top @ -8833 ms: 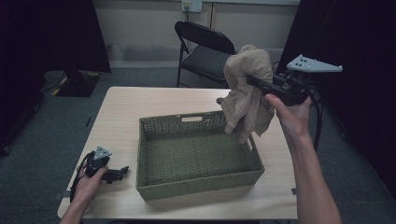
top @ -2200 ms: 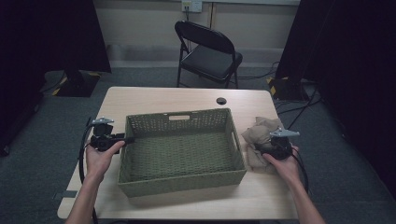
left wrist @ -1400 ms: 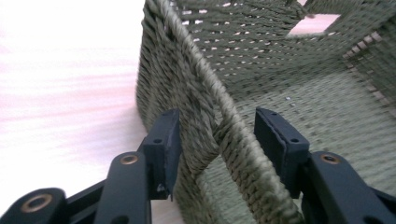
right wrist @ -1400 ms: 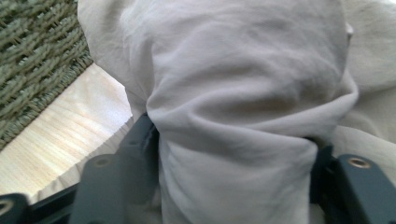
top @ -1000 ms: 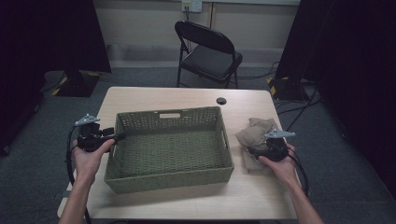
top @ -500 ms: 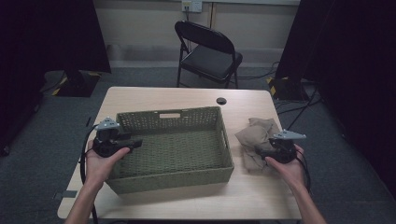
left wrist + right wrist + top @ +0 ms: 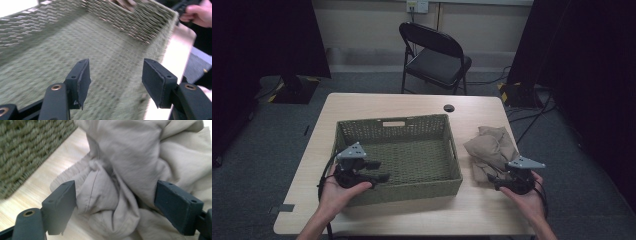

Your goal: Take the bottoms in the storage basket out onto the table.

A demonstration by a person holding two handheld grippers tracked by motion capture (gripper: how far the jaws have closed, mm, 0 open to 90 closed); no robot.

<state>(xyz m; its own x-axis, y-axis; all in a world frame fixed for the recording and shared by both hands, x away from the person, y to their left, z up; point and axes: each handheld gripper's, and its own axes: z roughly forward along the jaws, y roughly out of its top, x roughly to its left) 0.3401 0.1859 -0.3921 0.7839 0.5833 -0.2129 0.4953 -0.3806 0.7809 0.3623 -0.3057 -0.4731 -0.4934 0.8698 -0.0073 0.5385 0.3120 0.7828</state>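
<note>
A green woven basket point(image 7: 412, 131) stands in the middle of the wooden table point(image 7: 362, 102). My left gripper point(image 7: 379, 170) hovers over its front-left corner. In the left gripper view its jaws point(image 7: 115, 72) stand open over the basket floor point(image 7: 50, 50) with nothing between them; they have narrowed slightly. A crumpled beige cloth point(image 7: 492, 147) lies on the table right of the basket. My right gripper point(image 7: 495, 183) sits at the cloth's near edge. Its jaws have just been opening, and folds of the cloth point(image 7: 120, 170) lie between the wide pads point(image 7: 61, 205) without being pinched.
A small black round object point(image 7: 449, 107) lies on the table behind the basket. A black folding chair point(image 7: 437, 50) stands beyond the far edge. Cables run across the floor at the right. Dark curtains hang on both sides.
My left gripper moved right, from the basket's left rim to over its inside. My right gripper drew back toward the table's near edge and its jaws spread wider. The basket stayed put.
</note>
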